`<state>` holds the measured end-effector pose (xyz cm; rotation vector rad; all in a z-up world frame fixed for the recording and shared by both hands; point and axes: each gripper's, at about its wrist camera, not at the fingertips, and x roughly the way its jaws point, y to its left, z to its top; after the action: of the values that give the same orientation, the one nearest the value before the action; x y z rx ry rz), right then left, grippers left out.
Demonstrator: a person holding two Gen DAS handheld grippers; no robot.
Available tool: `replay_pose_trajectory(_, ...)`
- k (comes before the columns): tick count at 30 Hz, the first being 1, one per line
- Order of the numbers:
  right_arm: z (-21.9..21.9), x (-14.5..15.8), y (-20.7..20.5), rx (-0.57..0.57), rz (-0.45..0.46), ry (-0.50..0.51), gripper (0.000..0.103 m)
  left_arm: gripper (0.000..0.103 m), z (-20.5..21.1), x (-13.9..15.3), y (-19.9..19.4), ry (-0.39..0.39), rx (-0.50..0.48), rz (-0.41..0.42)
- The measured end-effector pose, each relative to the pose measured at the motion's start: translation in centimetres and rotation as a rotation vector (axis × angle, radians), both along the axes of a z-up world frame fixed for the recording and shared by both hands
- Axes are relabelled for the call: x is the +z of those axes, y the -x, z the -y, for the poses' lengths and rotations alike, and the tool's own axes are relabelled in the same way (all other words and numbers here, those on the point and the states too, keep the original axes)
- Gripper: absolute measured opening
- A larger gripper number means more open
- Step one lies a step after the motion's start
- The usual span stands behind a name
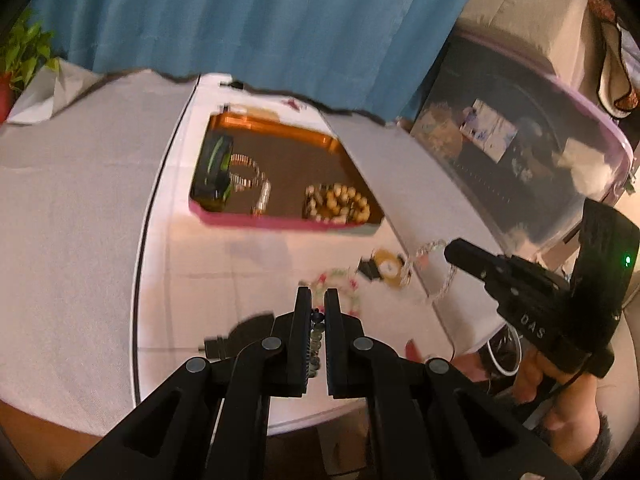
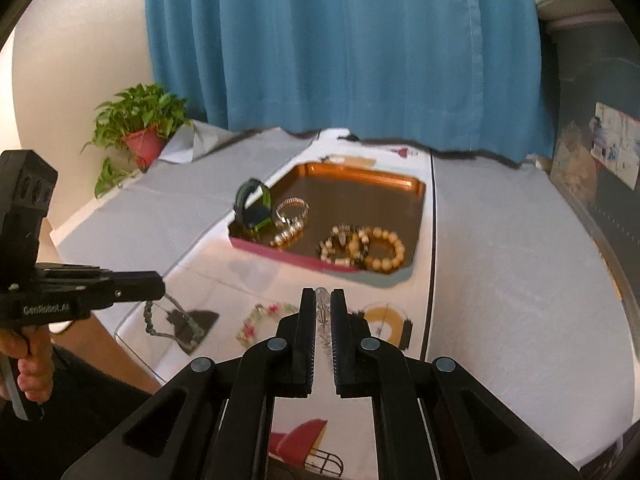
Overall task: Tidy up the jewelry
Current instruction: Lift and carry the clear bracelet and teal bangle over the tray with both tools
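The left gripper (image 1: 318, 300) has its jaws closed on a green bead strand (image 2: 170, 326); the right gripper (image 2: 324, 300) pinches a clear bracelet (image 2: 322, 316). Both pieces hang above the table (image 2: 500, 280), short of the tray (image 2: 418, 196). Thin grips could slip, or the dangling strand could snag the tray rim.

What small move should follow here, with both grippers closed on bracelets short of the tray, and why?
Probably carry both forward over the tray. The left gripper pinches a dark green bead strand, the right gripper a clear crystal bracelet, both lifted; other jewelry already lies in the tray.
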<state>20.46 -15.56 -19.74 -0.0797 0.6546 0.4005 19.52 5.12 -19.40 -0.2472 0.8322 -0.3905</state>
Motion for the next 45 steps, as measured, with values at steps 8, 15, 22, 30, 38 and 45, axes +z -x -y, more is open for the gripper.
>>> replay_pose_trajectory(8,-0.9,4.2,-0.4,0.021,0.070,-0.027,0.007,0.004,1.1,4.1,-1.1,-0.035,-0.021,0.094)
replay_pose_trajectory(15,-1.1,7.8,-2.5,0.031,0.146,-0.072,0.007,0.004,1.8,7.2,-3.6,-0.028,-0.041,0.179)
replay_pose_trajectory(22,-1.2,10.1,-6.4,0.023,0.222,-0.084,0.007,0.004,2.0,10.2,-7.8,-0.002,-0.050,0.270)
replay_pose_trajectory(30,-1.5,9.6,-11.2,0.020,0.258,-0.104,0.008,0.004,3.1,9.4,-12.4,0.035,-0.066,0.321)
replay_pose_trajectory(38,-1.3,3.8,-16.3,-0.019,0.150,-0.130,0.008,0.004,3.6,2.8,-17.0,0.068,-0.059,0.189)
replay_pose_trajectory(45,-0.3,-1.4,-20.1,-0.074,0.053,-0.125,0.008,0.004,3.2,-2.9,-21.5,0.067,-0.027,0.084)
